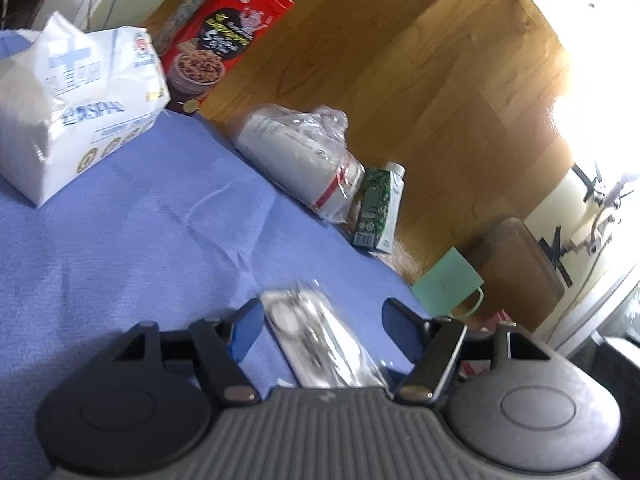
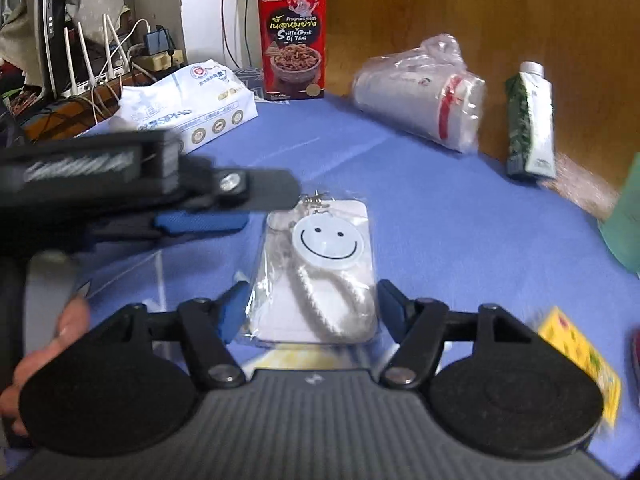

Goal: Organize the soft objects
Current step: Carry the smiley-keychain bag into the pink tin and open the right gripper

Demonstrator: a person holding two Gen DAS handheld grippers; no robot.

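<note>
While lying flat on the blue cloth [image 2: 440, 200], smiley keychain packet [image 2: 316, 268] sitting between the parted fingers of the right gripper [image 2: 312, 304]; jaws released, pads flanking the clear sleeve, contact not resolvable. Showing white round smiley face, white cord loop and metal clasp inside the sleeve.

Left gripper [image 1: 320, 320] also spread wide, straddling the same packet [image 1: 320, 344] in its own view, blurred there. Appearing in the right wrist view as a dark arm reaching in from the left, blue pad [image 2: 200, 220] just beside the packet's upper left corner. Gripping nothing.

Resting farther back on the cloth: white tissue pack [image 2: 188, 108] at left, partly behind the left gripper. Standing upright behind it, red snack box [image 2: 294, 36]. Lying on its side to the right, stack of paper cups in plastic wrap [image 2: 424, 96], then green-and-white carton [image 2: 530, 120] near the cloth's edge. Showing at lower right, blurred yellow card [image 2: 580, 364]. Wi-fi router [image 2: 92, 64] with white antennas at far left, off the cloth.
</note>
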